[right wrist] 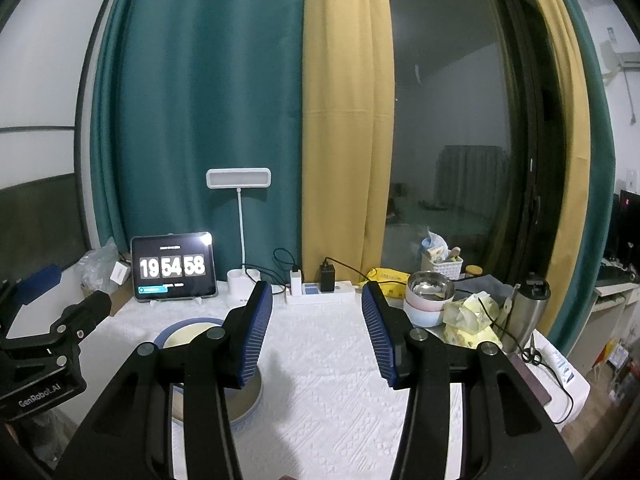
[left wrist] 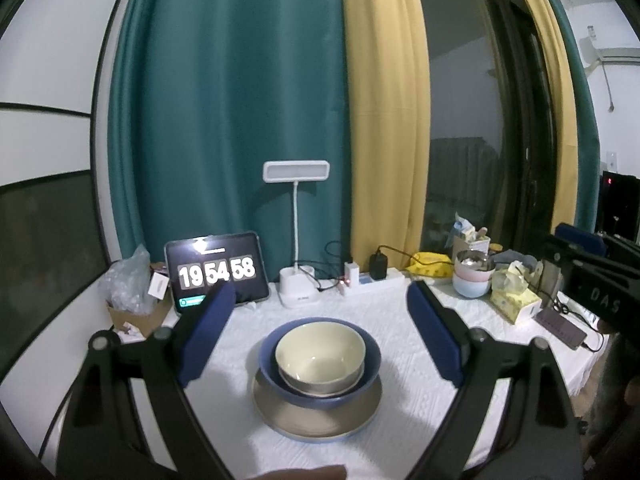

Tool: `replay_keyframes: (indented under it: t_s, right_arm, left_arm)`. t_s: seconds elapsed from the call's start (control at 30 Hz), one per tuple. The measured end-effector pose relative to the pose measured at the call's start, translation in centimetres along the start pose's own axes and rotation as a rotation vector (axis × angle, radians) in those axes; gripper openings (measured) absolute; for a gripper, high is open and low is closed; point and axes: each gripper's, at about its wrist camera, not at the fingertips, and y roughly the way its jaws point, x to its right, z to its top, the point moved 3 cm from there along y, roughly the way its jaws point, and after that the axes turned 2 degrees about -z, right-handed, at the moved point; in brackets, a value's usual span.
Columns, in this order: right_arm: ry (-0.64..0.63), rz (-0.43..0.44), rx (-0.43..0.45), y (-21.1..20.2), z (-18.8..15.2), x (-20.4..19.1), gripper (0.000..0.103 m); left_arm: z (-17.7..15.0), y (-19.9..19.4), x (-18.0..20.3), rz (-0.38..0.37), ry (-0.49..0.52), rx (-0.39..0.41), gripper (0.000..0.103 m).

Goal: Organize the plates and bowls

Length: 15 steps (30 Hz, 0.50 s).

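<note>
A cream bowl [left wrist: 320,354] sits inside a blue bowl [left wrist: 370,364], and both rest on a beige plate [left wrist: 316,418] on the white tablecloth [left wrist: 380,312]. My left gripper [left wrist: 320,332] hangs just above this stack, open, its blue pads wide to either side and touching nothing. In the right wrist view the same stack [right wrist: 188,330] lies low on the left, partly hidden behind the left finger. My right gripper [right wrist: 316,330] is open over bare cloth to the right of the stack, with nothing between its pads. The left gripper's body [right wrist: 44,344] shows at the left edge.
A tablet clock [left wrist: 218,272], desk lamp [left wrist: 296,240] and power strip [left wrist: 372,282] line the table's back edge. Stacked pastel bowls with a steel one [right wrist: 430,300], tissue packs [right wrist: 470,320] and a steel flask [right wrist: 528,308] crowd the right. A bag and cardboard box [left wrist: 132,292] sit at back left.
</note>
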Motion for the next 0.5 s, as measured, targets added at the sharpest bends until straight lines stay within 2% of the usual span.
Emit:
replay_keyframes:
  t_s: [0.5]
  right_arm:
    - [0.0,0.003,-0.005,0.02,-0.15,0.12,0.049]
  left_arm:
    - [-0.11,0.09,0.34,-0.007,-0.002,-0.002,0.089]
